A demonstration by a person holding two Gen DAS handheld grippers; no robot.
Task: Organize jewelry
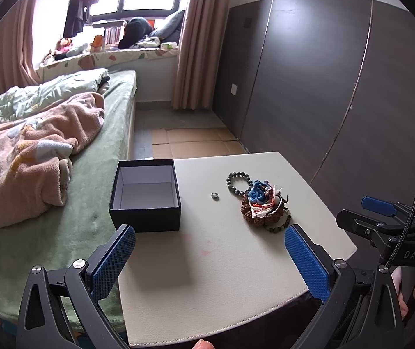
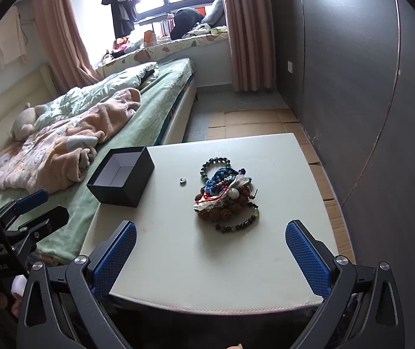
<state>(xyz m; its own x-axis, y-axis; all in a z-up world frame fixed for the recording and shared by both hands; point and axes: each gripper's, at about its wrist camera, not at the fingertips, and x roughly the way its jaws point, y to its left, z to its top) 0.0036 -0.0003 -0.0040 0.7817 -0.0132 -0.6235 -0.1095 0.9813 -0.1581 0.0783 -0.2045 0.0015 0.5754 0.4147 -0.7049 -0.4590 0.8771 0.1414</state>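
Observation:
A pile of bead bracelets and cords point(image 1: 262, 200) point(image 2: 225, 195) lies on the cream stool top point(image 1: 207, 276) point(image 2: 193, 261). A small silver ring point(image 1: 214, 195) point(image 2: 182, 181) lies apart, left of the pile. An open, empty black box point(image 1: 146, 195) point(image 2: 121, 176) stands at the stool's left edge. My left gripper point(image 1: 210, 254) is open and empty, held above the near part of the stool. My right gripper point(image 2: 210, 254) is open and empty, also short of the pile. The right gripper also shows in the left wrist view point(image 1: 379, 218), and the left in the right wrist view point(image 2: 33, 212).
A bed with a green sheet point(image 1: 97, 151) and a pink blanket point(image 1: 33, 151) lies left of the stool. A dark wardrobe wall point(image 1: 324, 87) stands to the right. Flattened cardboard point(image 1: 193, 142) covers the floor beyond the stool.

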